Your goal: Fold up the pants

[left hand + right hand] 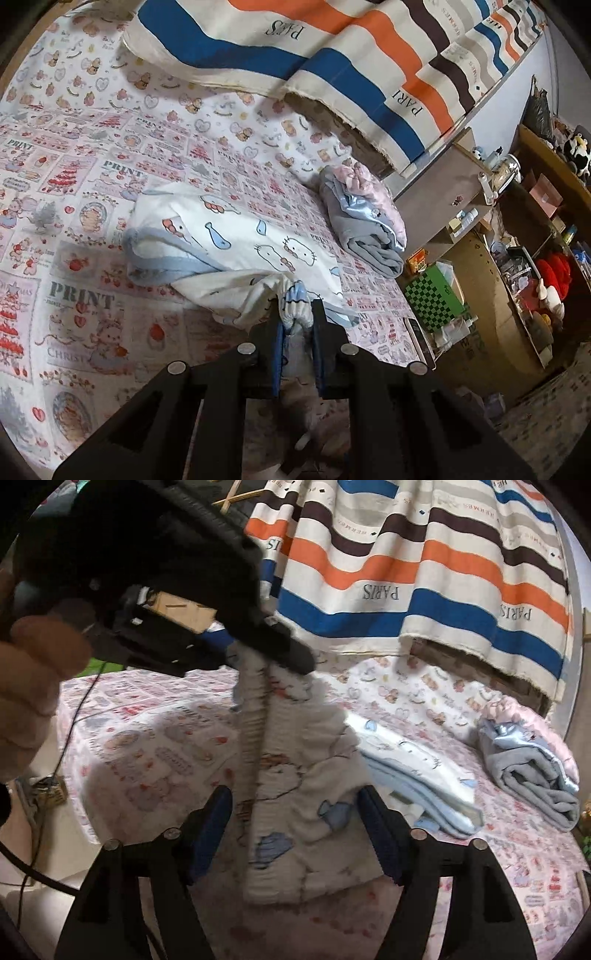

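The white pants [236, 240] with blue cartoon prints and blue trim lie partly on the patterned bed. My left gripper [298, 321] is shut on a bunched end of them and lifts it. In the right wrist view the left gripper [258, 657] appears at upper left, holding the pants [295, 775] so that they hang down. My right gripper [295, 805] is open, its blue-padded fingers on either side of the hanging cloth, not closed on it. The rest of the pants [413, 775] lies folded on the bed.
A folded grey and pink garment [365, 218] lies on the bed sheet [74, 184] to the right, also in the right wrist view [532, 768]. A striped blanket [332, 55] hangs at the back. Cluttered shelves [535, 258] stand right of the bed edge.
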{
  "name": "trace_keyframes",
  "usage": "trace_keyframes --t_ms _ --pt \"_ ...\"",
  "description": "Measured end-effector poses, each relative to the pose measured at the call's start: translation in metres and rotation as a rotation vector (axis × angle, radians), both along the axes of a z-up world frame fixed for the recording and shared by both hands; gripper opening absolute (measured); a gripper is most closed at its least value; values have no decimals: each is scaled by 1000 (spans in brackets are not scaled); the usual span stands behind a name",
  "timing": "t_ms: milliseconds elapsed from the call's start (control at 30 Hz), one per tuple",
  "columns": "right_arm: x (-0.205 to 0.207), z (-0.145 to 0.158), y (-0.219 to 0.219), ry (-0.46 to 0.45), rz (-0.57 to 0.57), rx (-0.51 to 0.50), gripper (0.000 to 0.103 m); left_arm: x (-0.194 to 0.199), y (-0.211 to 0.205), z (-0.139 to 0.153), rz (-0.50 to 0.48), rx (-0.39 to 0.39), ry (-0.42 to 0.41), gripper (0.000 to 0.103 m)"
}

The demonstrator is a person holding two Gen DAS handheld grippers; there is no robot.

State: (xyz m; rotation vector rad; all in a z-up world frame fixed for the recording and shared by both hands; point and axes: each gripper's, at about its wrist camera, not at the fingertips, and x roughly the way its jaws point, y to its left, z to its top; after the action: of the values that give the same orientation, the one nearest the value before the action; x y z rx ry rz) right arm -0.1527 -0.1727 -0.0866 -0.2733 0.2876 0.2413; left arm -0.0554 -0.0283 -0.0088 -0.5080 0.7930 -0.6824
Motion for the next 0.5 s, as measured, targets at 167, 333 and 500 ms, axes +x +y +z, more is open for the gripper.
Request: trace_keyframes --t_ms 167,333,500 --pt "6 11 -18 8 -18 46 29 2 2 -1 1 9 -25 12" --pt "13 33 -30 -16 -14 7 29 11 3 0 8 -3 -25 12" --pt "51 62 -46 21 72 -19 29 32 -9 2 56 70 -33 12"
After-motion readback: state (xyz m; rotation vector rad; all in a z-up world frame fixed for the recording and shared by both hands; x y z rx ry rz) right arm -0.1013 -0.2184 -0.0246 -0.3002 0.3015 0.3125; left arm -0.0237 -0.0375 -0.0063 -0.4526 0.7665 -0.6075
